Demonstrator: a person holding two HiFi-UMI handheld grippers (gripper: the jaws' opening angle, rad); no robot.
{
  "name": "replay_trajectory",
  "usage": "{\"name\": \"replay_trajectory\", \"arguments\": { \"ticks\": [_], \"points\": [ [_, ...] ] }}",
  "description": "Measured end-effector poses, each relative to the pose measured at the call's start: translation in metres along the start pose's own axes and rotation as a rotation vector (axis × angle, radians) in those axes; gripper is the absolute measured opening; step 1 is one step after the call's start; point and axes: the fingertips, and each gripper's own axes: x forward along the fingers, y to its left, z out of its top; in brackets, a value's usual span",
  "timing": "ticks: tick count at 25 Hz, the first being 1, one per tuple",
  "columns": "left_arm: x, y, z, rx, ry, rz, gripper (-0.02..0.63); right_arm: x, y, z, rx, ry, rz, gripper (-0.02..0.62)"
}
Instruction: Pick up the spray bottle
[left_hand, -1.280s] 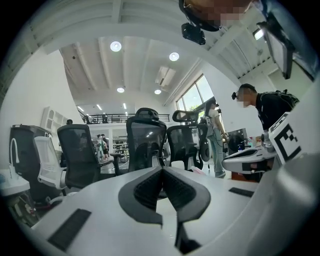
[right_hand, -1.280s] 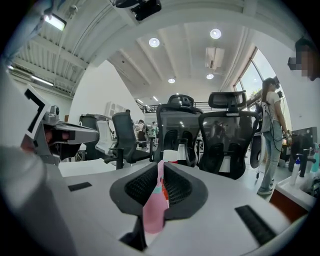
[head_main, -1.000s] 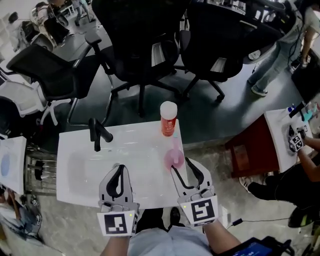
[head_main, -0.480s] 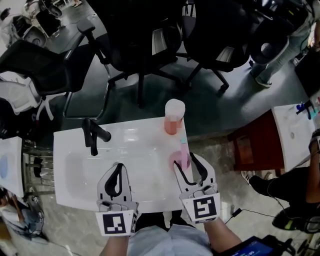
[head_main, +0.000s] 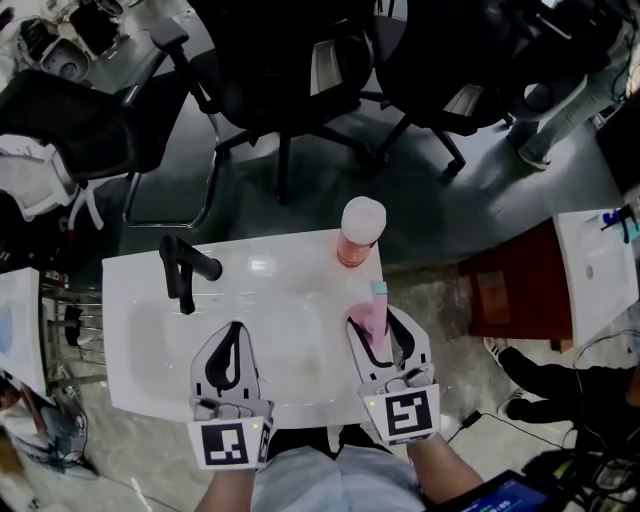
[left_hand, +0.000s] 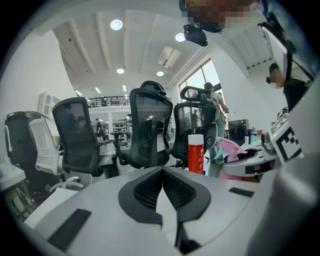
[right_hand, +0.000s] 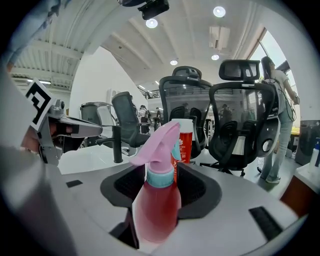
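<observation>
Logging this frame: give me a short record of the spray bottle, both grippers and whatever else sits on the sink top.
spray bottle: pink, upright on the white sink top
right gripper: fingers closing, one on each side of the spray bottle; firm contact not clear
left gripper: fingers together, empty, over the sink top
other items: red bottle with white cap beyond the spray bottle; black faucet at the left
task stage: spray bottle apparently not yet lifted
</observation>
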Motion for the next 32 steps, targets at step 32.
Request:
{"name": "replay_trajectory", "arguments": {
  "ticks": [32],
  "points": [
    [-0.061, -0.023, 0.043, 0.020, -0.145, 0.032, 0.015, -0.067, 0.013, 0.055, -0.042, -0.165, 0.013, 0.186]
  ]
}}
